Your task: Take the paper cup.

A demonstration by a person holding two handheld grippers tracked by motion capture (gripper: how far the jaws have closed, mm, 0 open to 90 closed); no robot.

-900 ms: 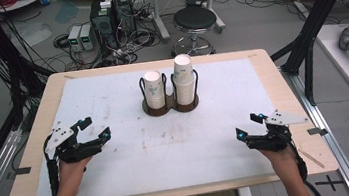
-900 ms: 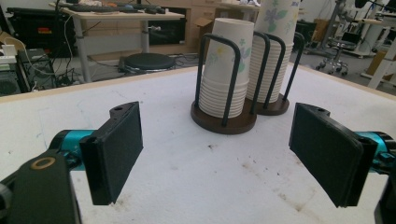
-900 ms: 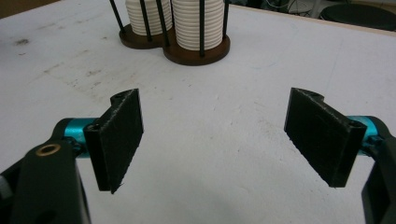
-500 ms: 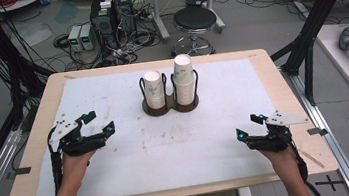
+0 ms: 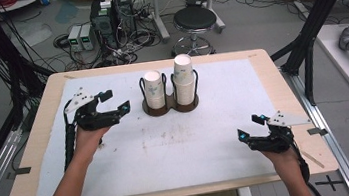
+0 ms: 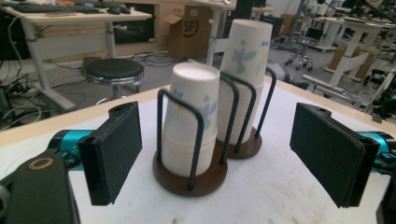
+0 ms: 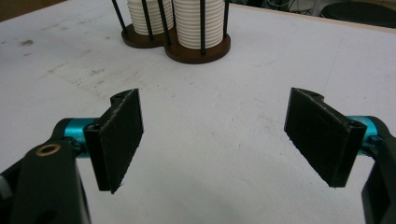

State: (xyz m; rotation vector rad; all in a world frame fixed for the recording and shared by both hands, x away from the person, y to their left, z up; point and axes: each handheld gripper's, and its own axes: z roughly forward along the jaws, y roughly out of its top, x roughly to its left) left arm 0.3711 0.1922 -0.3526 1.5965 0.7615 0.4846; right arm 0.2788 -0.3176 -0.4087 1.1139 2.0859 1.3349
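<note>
Meanwhile, two cup stacks wait between open grippers

Seen from above, a wooden table (image 5: 42, 144) carries a white mat (image 5: 178, 148), marked with faint smudges near its middle. At the mat's far centre stands a dark double holder (image 5: 171, 107), two round wooden bases joined side by side, each ringed by upright black wire loops. Both wells are full. The well on the person's right holds the taller stack of paper cups (image 5: 185, 79), rising well above its wires; the well on the left holds a shorter stack of paper cups (image 5: 153, 88), its top just above the wire loops. Both stacks sit upside down, closed bottoms uppermost, and the cups are white with a small floral print.

A person's forearms come in from the near edge. The left gripper (image 5: 112, 101) is held above the mat just left of the holder, jaws spread wide and pinching nothing; in the left gripper view the holder (image 6: 196, 175) and its shorter stack (image 6: 189, 126) sit framed between the two black pads, with the taller stack (image 6: 243, 74) behind. The right gripper (image 5: 250, 126) hangs near the mat's near right corner, well apart from the holder, jaws likewise spread and empty; its own view looks across bare mat to the holder (image 7: 175, 44) beyond.
</note>
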